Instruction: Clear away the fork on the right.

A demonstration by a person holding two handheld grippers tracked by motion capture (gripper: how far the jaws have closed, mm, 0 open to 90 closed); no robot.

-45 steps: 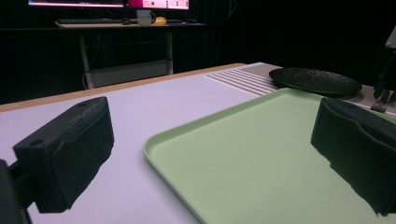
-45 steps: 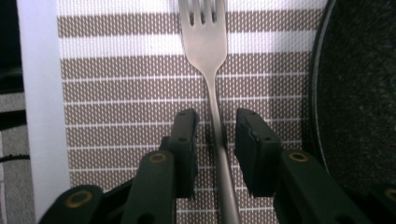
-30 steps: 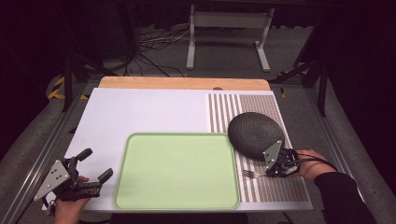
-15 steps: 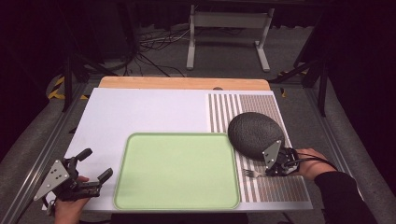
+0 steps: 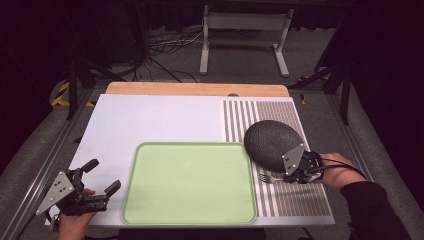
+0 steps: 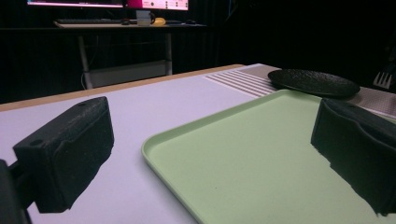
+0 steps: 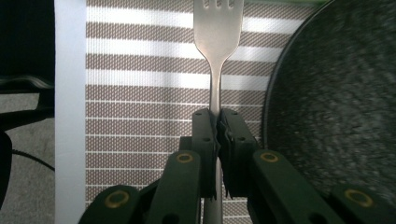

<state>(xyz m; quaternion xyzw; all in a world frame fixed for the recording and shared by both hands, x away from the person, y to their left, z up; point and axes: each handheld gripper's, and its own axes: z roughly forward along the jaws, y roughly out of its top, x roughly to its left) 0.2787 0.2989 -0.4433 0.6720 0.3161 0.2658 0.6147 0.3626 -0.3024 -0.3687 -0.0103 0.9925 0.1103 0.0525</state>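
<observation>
A white board point(image 5: 150, 125) covers most of the table, with a bare wooden strip point(image 5: 197, 89) along its far edge. A striped mat point(image 5: 295, 200) lies on the right part of the board. On the near middle sits a green tray point(image 5: 190, 182), empty, its right edge just beside the mat. A dark round plate point(image 5: 272, 142) rests on the mat, its left rim touching or just over the tray's far right corner. Beyond the table stand a metal frame point(image 5: 245, 22) and loose cables point(image 5: 160, 45) on the floor.

The right gripper point(image 5: 286, 178) is over the mat, just at the near edge of the plate. Its jaws are closed on the handle of a fork point(image 7: 217, 46). In the right gripper view the fork points straight ahead from the pads, tines toward the tray, with the plate's rim close along its right side. Whether the tines touch the mat cannot be told.

The left gripper point(image 5: 102, 176) is at the near left of the board, just left of the tray. Its jaws stand wide open with nothing between them; in the left gripper view the right pad point(image 6: 357, 154) hangs over the tray's near corner and the left pad point(image 6: 70, 149) over the board.
</observation>
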